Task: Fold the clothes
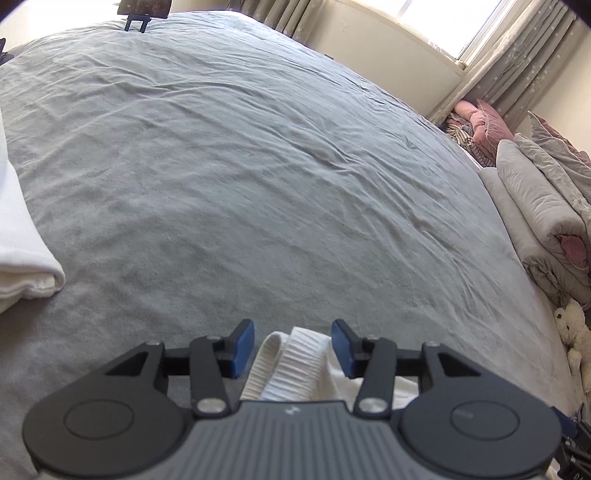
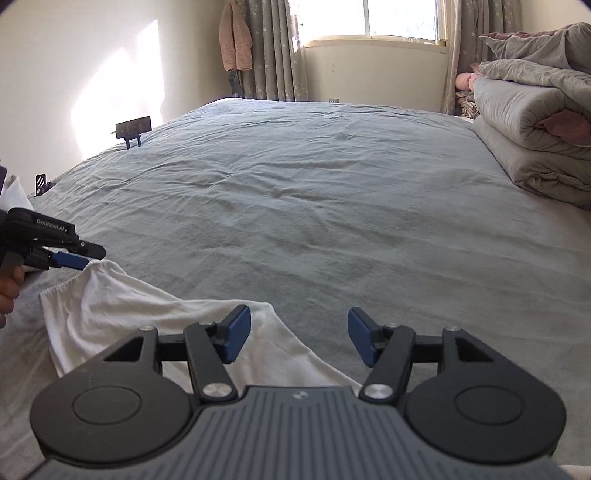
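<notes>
Two grippers over a grey bedsheet (image 2: 332, 206), both with blue pads spread wide. Left gripper (image 1: 293, 345), seen in its own view: jaws parted, a ribbed white waistband of the white garment (image 1: 295, 363) rising between the pads, cloth close to the pad at 3 o'clock, clear of the pad at 9 o'clock; no pinch visible. Same left gripper (image 2: 79, 260) seen from the right wrist view at 9 o'clock, side on, blue fingertip at the raised corner of the white garment (image 2: 122, 306); touching or just beside, cannot tell. Right gripper (image 2: 299, 338): jaws wide apart, nothing between them but bedsheet, the pad at 9 o'clock lying over the edge of the garment, the pad at 3 o'clock over bare sheet. Garment spread loosely on the sheet from 9 o'clock toward 6 o'clock in the right view, gathered hem along its near-left side. Folded white cloth (image 1: 22, 258) at 9 o'clock in the left view, resting on the sheet, well apart from the left gripper. Rolled grey quilt (image 2: 532, 122) at 2 o'clock in the right view, stacked at the bed's edge. Small dark stand (image 2: 133, 129) at 10 o'clock on the far side of the bed. Window (image 2: 369, 18) at 12 o'clock, curtains either side.
</notes>
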`<state>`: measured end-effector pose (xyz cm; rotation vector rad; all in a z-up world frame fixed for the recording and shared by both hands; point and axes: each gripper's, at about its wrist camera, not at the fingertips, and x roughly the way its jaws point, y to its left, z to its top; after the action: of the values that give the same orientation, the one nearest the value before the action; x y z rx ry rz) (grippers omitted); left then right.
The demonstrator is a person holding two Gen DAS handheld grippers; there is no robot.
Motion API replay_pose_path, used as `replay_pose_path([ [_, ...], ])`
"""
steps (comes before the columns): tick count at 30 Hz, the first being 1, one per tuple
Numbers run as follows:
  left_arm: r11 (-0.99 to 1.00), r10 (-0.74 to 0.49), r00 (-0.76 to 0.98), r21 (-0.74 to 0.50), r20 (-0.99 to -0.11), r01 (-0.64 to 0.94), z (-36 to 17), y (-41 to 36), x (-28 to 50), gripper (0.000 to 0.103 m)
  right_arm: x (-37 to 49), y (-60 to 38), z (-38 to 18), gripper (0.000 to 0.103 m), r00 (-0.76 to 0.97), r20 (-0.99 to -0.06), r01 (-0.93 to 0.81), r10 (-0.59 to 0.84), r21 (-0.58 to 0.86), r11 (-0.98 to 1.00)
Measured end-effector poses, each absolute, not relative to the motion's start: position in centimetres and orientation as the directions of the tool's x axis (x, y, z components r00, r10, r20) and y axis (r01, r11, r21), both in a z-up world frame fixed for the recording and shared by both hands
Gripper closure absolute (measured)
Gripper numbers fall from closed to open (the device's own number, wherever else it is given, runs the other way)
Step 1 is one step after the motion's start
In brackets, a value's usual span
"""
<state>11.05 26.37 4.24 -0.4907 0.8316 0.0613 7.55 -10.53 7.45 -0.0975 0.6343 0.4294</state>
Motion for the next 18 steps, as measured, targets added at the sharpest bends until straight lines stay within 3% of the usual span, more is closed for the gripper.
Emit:
replay_pose_path([
  [5,0.904,-0.141,0.699,-0.380,-0.701,-0.199,5.2,26.2,9.9,0.055,0.3,-7.3,6.3,0.041,0.675,-0.584,-0.638,0.452,-0.154,0.755],
  [8,0.911,-0.160,0.708,-0.379,-0.688,-0.162,5.4,26.2,8.8,0.060,-2.7,-4.9,4.8,0.042,0.649,-0.576,-0.712,0.497,-0.231,0.663],
  [10,0.901,-0.179,0.706,-0.403,-0.685,-0.163,5.5,26.6,8.1,0.068,-2.9,-3.5,3.9,0.060,0.622,-0.603,-0.745,0.500,-0.259,0.615],
  [13,0.884,-0.206,0.703,-0.438,-0.680,-0.165,5.5,27.3,7.0,0.070,-2.6,-2.4,2.9,0.077,0.631,-0.627,-0.737,0.456,-0.302,0.605],
  [16,0.866,-0.233,0.701,-0.472,-0.674,-0.166,5.5,28.0,6.0,0.071,-1.8,-2.6,2.5,0.082,0.647,-0.644,-0.707,0.408,-0.306,0.638],
  [18,0.853,-0.251,0.699,-0.495,-0.670,-0.168,5.5,28.5,5.3,0.063,-2.0,-2.9,2.4,0.085,0.637,-0.652,-0.719,0.412,-0.308,0.624],
])
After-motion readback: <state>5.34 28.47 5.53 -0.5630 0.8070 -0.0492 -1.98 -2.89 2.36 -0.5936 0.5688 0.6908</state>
